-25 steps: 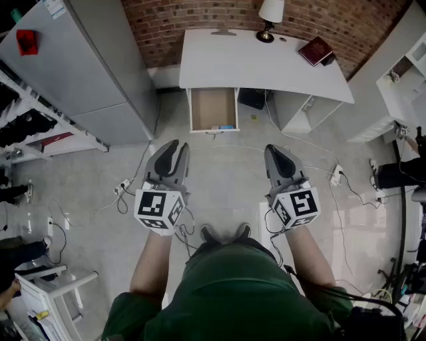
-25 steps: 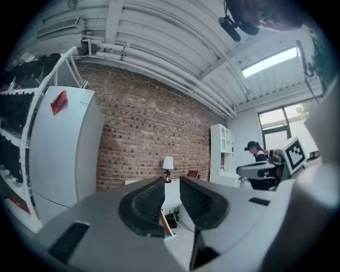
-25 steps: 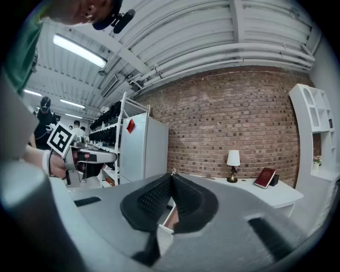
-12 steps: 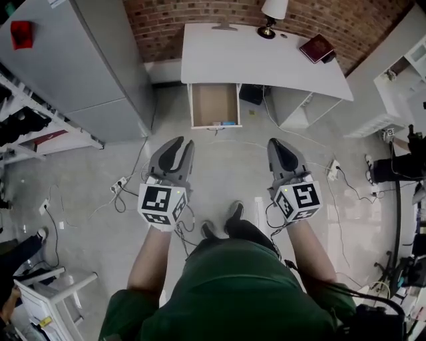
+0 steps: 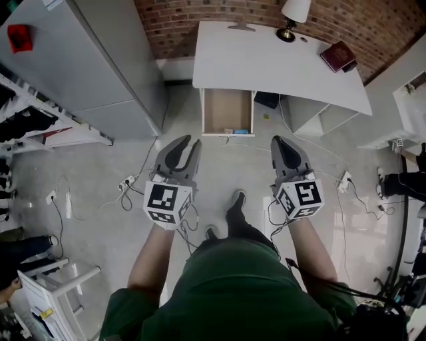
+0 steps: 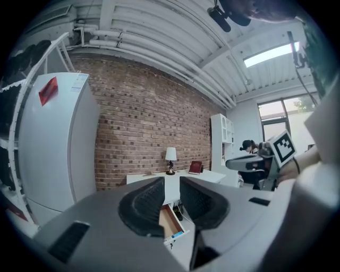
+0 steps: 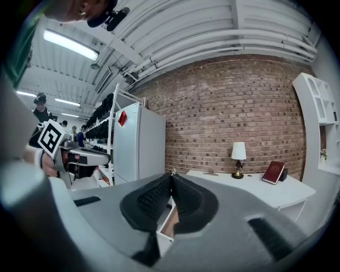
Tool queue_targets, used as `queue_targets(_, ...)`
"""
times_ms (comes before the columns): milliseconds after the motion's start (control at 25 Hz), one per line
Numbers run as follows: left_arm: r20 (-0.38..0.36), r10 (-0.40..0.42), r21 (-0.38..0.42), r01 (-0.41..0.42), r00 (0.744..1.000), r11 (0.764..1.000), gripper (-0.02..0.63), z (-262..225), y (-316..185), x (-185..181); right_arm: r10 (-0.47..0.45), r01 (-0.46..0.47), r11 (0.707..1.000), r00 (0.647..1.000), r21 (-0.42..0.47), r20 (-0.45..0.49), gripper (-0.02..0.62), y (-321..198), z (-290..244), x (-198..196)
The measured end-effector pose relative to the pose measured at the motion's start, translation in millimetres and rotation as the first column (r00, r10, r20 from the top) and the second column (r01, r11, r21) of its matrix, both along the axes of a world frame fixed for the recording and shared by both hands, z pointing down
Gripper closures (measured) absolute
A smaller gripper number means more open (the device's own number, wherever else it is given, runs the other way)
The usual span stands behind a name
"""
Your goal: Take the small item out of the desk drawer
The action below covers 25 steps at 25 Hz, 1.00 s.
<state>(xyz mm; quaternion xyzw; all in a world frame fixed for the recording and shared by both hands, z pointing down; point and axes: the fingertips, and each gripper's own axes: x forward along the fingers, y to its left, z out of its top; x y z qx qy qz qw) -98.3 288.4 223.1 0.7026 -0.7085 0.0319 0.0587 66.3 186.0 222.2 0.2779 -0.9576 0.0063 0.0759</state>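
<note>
A white desk (image 5: 266,63) stands against the brick wall, and its wooden drawer (image 5: 227,110) is pulled open towards me. A small blue item (image 5: 241,131) lies at the drawer's front edge; the left gripper view shows the blue item (image 6: 178,234) low between the jaws. Both grippers hang above the floor short of the drawer, touching nothing. My left gripper (image 5: 189,142) is open with an empty gap between its jaws. My right gripper (image 5: 281,141) is shut, its pads meeting at the tips, with nothing in it.
A grey fridge (image 5: 86,60) stands left of the desk, with a shelf rack (image 5: 33,126) further left. A lamp (image 5: 293,16) and a red book (image 5: 338,56) sit on the desk. Cables and a power strip (image 5: 126,181) lie on the floor. My foot (image 5: 236,203) is forward.
I have stepped forward, one foot now ahead, so the desk and drawer are closer to both grippers. Neither gripper's jaws have changed.
</note>
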Motion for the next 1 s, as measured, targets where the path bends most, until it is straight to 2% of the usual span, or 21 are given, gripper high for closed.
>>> queue_targets(520, 0.000, -0.019, -0.129, 0.018, 1.000, 0.992, 0.525, 44.9, -139.3, -7.7, -0.063, 0.062, 0.990, 0.998, -0.126, 0.001, 0.592, -131.5, 52.4, -22.2)
queue_targets(760, 0.007, -0.026, -0.174, 0.027, 1.000, 0.984, 0.525, 59.8, -178.7, -2.4, -0.093, 0.094, 0.982, 0.996, -0.167, 0.012, 0.592, -167.5, 68.3, -23.1)
queue_targets(1000, 0.011, 0.006, -0.228, -0.003, 1.000, 0.974, 0.525, 82.7, -205.4, 3.0, -0.094, 0.096, 0.976, 0.995, -0.195, 0.018, 0.591, -187.3, 78.5, -22.3)
